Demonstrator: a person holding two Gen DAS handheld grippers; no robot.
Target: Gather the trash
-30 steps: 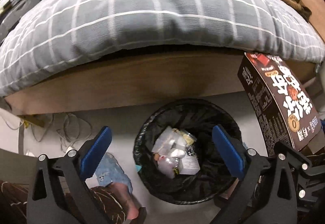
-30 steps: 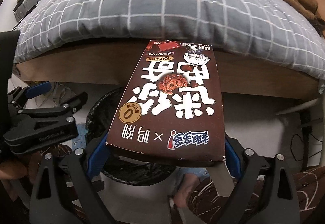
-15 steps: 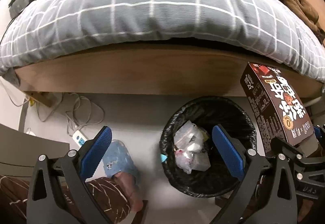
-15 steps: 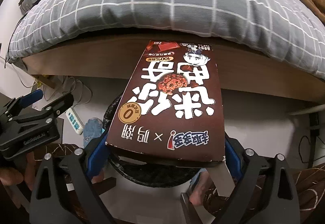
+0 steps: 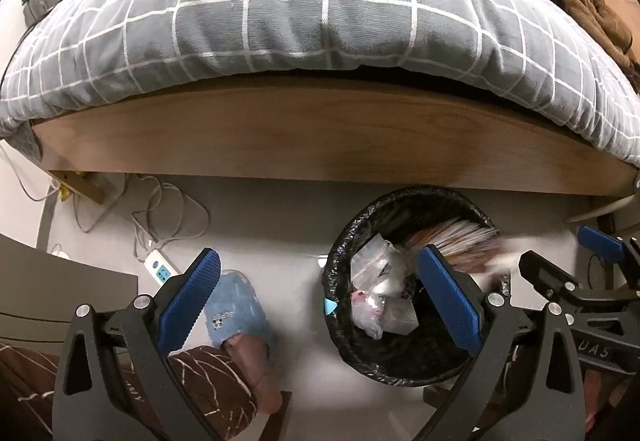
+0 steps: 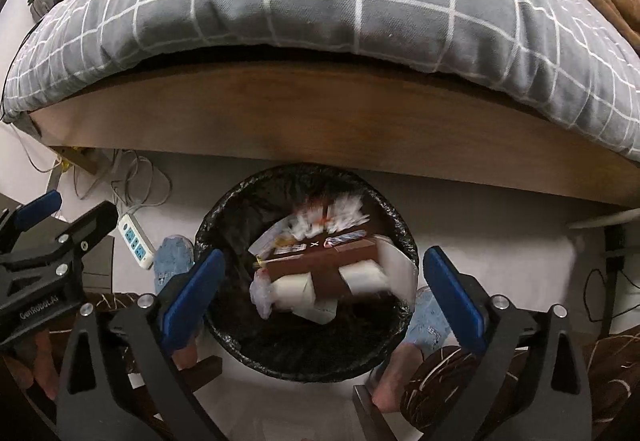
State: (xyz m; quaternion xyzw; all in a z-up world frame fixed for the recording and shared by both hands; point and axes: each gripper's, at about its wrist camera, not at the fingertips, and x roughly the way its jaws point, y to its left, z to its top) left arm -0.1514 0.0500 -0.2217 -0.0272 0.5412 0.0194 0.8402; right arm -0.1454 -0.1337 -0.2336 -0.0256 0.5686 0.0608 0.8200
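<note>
In the right wrist view, the right gripper is seen at the bottom of the frame with its jaws spread wide and nothing held between them. Between and just beyond its blue pads, at centre frame, the brown snack box is blurred inside the black-lined trash bin, among clear plastic wrappers. In the left wrist view, the left gripper is likewise seen wide open and empty at the bottom, with the bin at lower right behind its right finger. A blue slipper is worn on a foot at lower centre-left. A white power strip and cables are seen on the grey floor further back. Across the middle, a wooden bed frame is topped by a grey checked duvet.
</note>
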